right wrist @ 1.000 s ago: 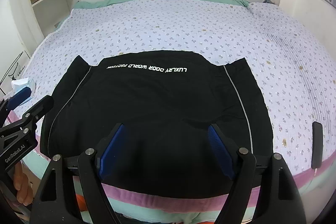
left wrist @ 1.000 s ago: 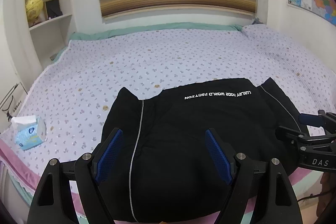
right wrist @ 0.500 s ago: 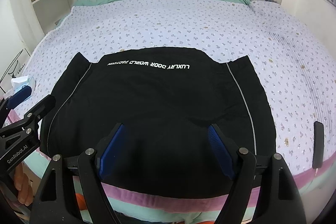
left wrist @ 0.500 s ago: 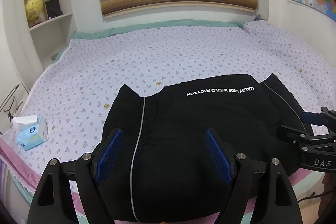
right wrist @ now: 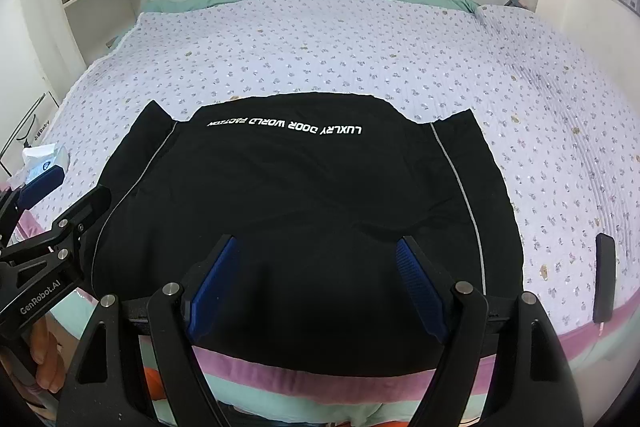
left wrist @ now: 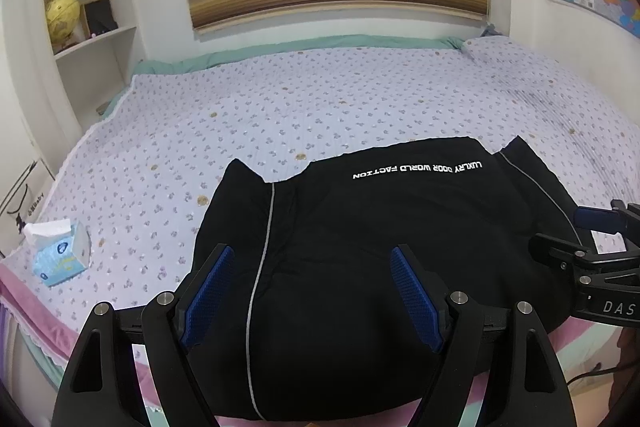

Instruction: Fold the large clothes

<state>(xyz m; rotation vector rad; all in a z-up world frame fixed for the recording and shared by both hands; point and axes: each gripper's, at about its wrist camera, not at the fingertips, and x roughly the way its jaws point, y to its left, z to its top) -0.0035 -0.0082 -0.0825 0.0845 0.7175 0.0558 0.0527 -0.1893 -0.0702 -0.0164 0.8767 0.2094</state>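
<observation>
A black garment (left wrist: 360, 247) with white lettering and grey piping lies folded flat on the near edge of the bed; it also shows in the right wrist view (right wrist: 304, 195). My left gripper (left wrist: 312, 291) is open and empty, hovering over the garment's near left part. My right gripper (right wrist: 316, 279) is open and empty over the garment's near middle. The right gripper shows at the right edge of the left wrist view (left wrist: 592, 247). The left gripper shows at the left edge of the right wrist view (right wrist: 52, 219).
The bed (left wrist: 320, 107) has a lilac flowered cover. A blue tissue box (left wrist: 60, 255) sits at its near left. A dark phone (right wrist: 604, 279) lies at the near right edge. White shelves (left wrist: 92, 11) stand at the left wall.
Both grippers have drawn back and lifted a little from the garment, still open. The garment has not moved.
</observation>
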